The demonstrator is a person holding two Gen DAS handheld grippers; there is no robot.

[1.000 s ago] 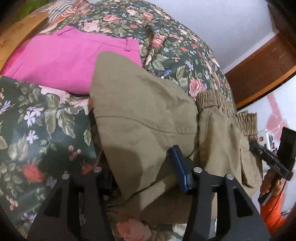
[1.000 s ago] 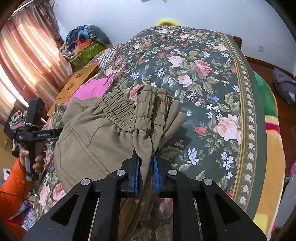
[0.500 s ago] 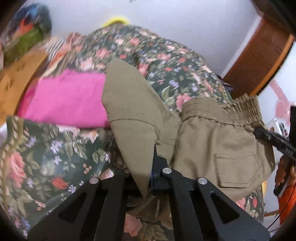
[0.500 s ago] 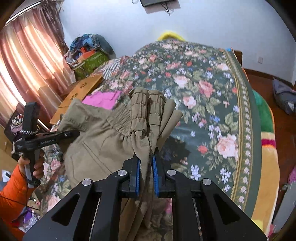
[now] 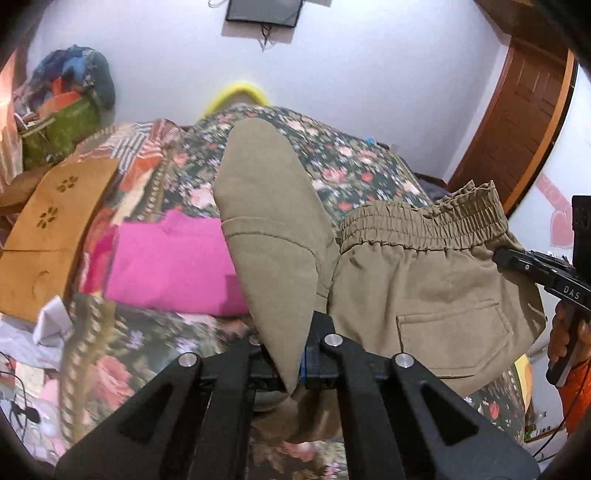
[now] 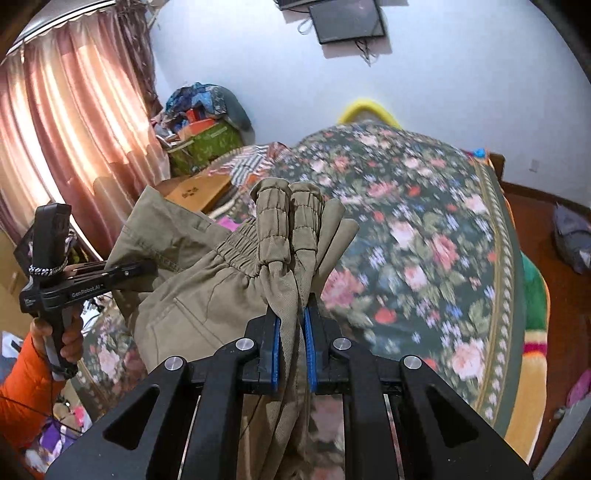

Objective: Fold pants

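The khaki pants (image 5: 424,280) hang above the floral bedspread (image 6: 424,229), stretched between both claws. The left gripper (image 5: 291,363) is clamped on a leg fold, and the right gripper (image 6: 293,354) pinches the bunched elastic waistband (image 6: 284,221) rising just ahead of its blue pads (image 6: 275,354).

Each camera sits just behind its gripper, looking forward along the fingers, close to the pants (image 5: 424,280). Both views face across the bed (image 6: 424,221) toward the far wall. Shared: pants, bed, wall screen (image 6: 347,20). Each view shows the other gripper at its edge.
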